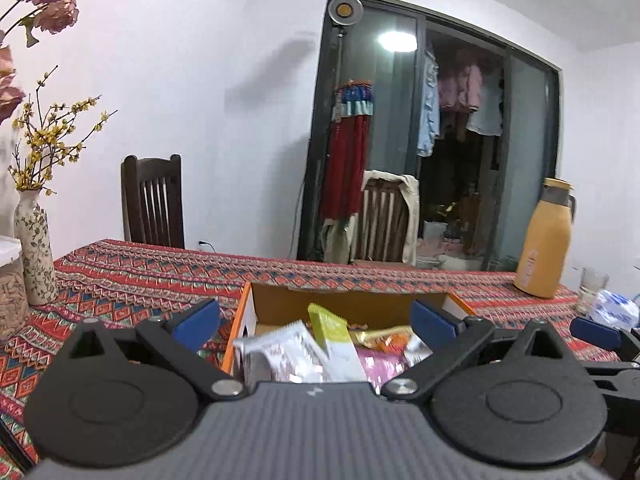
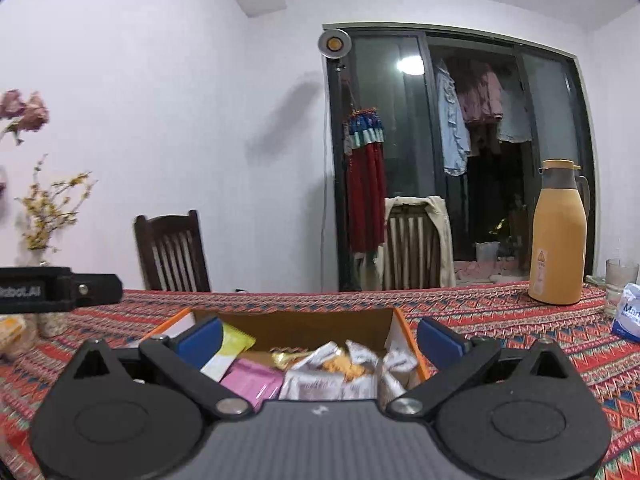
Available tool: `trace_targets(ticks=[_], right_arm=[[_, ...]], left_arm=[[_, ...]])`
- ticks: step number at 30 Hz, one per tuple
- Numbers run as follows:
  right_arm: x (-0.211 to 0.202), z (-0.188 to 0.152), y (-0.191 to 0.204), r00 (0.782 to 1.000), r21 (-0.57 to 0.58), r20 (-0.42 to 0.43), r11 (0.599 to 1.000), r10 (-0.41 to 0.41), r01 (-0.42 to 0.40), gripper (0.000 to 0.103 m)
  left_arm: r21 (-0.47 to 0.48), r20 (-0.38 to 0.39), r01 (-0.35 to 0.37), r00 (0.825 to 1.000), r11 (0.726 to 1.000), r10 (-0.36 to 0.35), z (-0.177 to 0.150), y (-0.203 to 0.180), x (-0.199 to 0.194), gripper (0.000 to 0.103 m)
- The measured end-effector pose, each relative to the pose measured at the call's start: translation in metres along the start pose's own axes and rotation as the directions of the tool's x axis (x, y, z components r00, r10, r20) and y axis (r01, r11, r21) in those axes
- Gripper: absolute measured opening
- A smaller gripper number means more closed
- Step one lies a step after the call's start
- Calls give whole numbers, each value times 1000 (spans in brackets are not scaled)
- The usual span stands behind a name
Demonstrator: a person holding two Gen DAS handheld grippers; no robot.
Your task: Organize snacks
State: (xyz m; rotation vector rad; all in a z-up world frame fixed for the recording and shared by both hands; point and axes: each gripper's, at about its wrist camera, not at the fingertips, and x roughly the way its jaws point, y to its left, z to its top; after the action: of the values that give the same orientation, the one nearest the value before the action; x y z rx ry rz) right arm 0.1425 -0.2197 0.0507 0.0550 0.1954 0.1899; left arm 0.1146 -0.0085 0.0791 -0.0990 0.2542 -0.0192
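Both pairs of jaws stand spread wide with nothing between their blue pads. The left gripper [image 1: 316, 318] fills the bottom of its view, and past it, in the lower middle of the frame, sits the cardboard box [image 1: 256, 300] with orange edges, open at the top. The snacks [image 1: 320, 344] are piled inside it: a silver packet [image 1: 280, 350], a yellow-green packet [image 1: 330, 326] standing on end, a pink one [image 1: 380, 364] and a gold wrapper [image 1: 380, 334]. No pad touches any of them.

The right gripper [image 2: 320, 338] looks over the same box [image 2: 404, 328] from the other side, its 2 pads sitting near the box's 2 near corners. From here the yellow-green packet [image 2: 232, 346] lies at the left, the pink one [image 2: 252, 380] below it, and silver packets [image 2: 344, 368] crowd the middle.

The box rests on the desk [image 1: 140, 276], which is covered by a red patterned cloth. At the left edge of the left view stands a flowered vase [image 1: 34, 248] with yellow sprigs. At the right of both views are an orange thermos jug [image 2: 558, 240], a clear glass [image 2: 618, 284] and a blue-and-white tissue pack [image 2: 628, 318]. Behind the desk stand 2 dark wooden chairs [image 2: 172, 252], and a dark glass door [image 2: 460, 160] with clothes hanging beyond it.
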Motion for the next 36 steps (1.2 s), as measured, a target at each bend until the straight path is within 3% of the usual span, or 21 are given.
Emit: trace_targets(ticks=[9, 19, 36], right_arm=[[-49, -34, -5, 996, -8, -88, 1000, 5, -6, 103], [-69, -60, -11, 987, 13, -157, 1000, -18, 20, 103], [-81, -66, -2, 984, 2, -176, 1000, -11, 11, 103]], left_arm=[[-9, -61, -4, 998, 1000, 4, -39, 19, -35, 103], [-14, -178, -27, 984, 1000, 24, -75, 34, -45, 103], [-13, -193, 0, 981, 1000, -2, -86, 30, -59, 103]])
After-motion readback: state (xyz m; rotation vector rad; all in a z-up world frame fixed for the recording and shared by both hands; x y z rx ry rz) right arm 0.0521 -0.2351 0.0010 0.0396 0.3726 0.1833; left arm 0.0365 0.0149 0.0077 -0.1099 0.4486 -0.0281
